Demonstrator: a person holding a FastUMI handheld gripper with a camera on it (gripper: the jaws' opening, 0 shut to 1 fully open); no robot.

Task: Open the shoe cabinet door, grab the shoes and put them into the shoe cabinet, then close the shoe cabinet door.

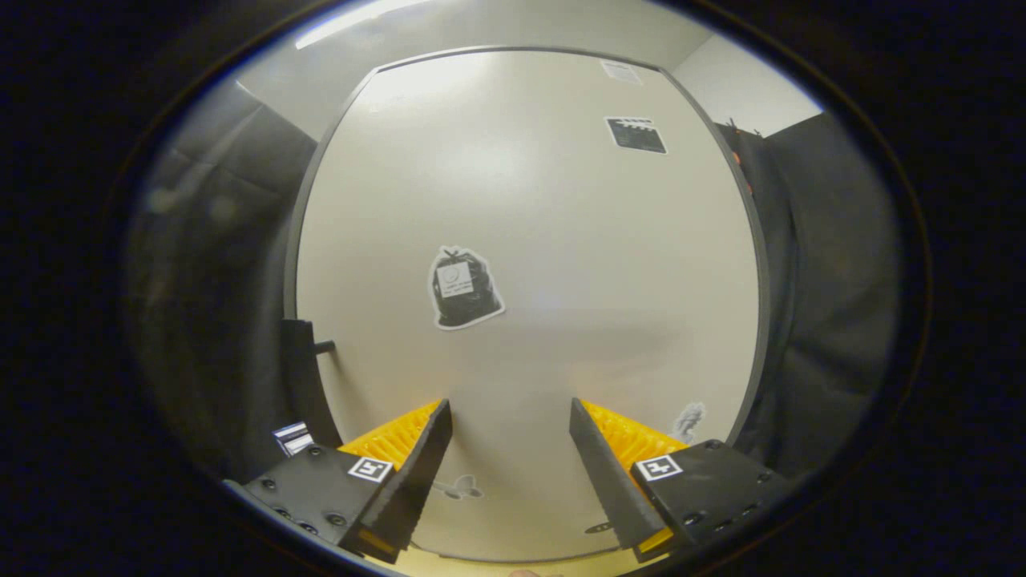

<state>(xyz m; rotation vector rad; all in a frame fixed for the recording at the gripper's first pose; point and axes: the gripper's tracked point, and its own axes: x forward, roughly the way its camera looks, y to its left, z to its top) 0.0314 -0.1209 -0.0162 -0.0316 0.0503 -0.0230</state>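
Note:
The shoe cabinet's cream door (561,224) faces me flat, framed by a thin dark edge. On its left edge sits a black handle (300,357) with a short peg sticking out. My gripper (509,409) is open, its black and orange fingers spread wide with nothing between them. The fingers point at the lower middle of the door, close to it. The handle lies to the left of the left finger (417,453) and a little beyond it.
The door carries stickers: a black bag shape (465,288) at its middle, a dark rectangle (636,134) near the top right, and small pale ones low down (688,421). Black cloth hangs on both sides (834,304). A small card (292,437) sits below the handle.

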